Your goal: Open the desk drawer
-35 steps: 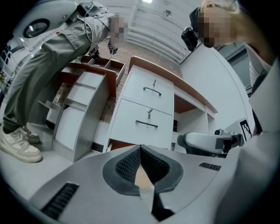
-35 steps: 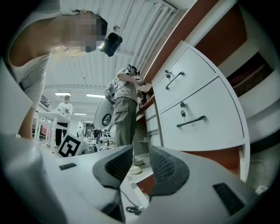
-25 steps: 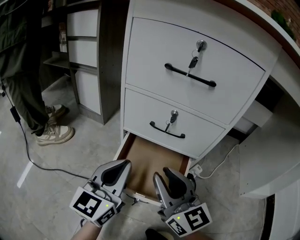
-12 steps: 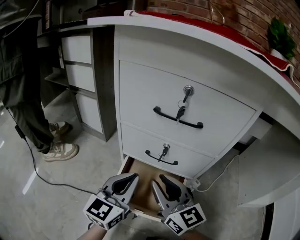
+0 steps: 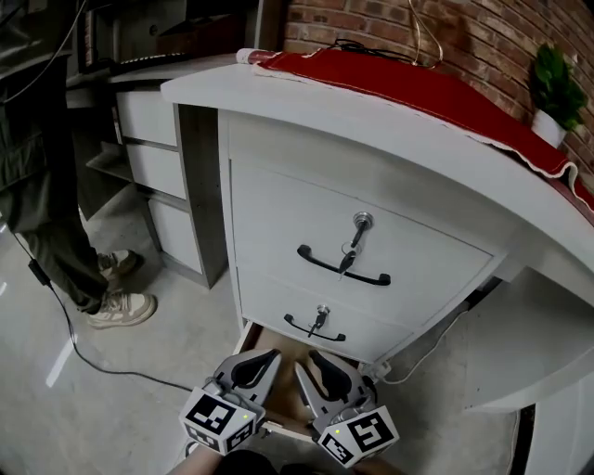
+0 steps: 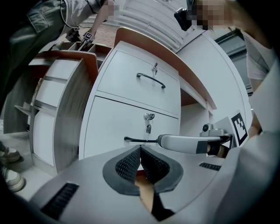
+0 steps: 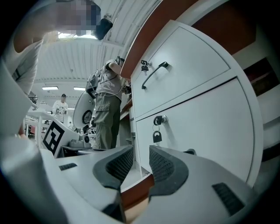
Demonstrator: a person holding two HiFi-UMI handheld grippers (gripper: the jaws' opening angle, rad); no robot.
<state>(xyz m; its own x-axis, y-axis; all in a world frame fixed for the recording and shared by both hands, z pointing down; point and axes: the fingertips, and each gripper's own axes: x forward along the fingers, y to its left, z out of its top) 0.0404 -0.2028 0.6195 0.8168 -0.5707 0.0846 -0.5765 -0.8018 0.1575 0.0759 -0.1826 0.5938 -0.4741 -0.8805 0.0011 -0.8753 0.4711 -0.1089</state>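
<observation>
white bottom desk drawer w/ brown wood interior point(image 5: 288, 401) sits part-open, near, under both claws. left gripper point(image 6: 140, 151): jaws pressed together, empty. right gripper point(image 7: 141, 157): jaws apart, empty. risk: a claw bumping the front likely pushes it shut.

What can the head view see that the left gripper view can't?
Only the head view shows the red cloth on the desk top, the potted plant and the brick wall. Only the left gripper view shows the ceiling and, looking along the left gripper, the insides of its jaws, touching at the tips. Both show the upper black handle, the lower black handle and the right gripper.
</observation>
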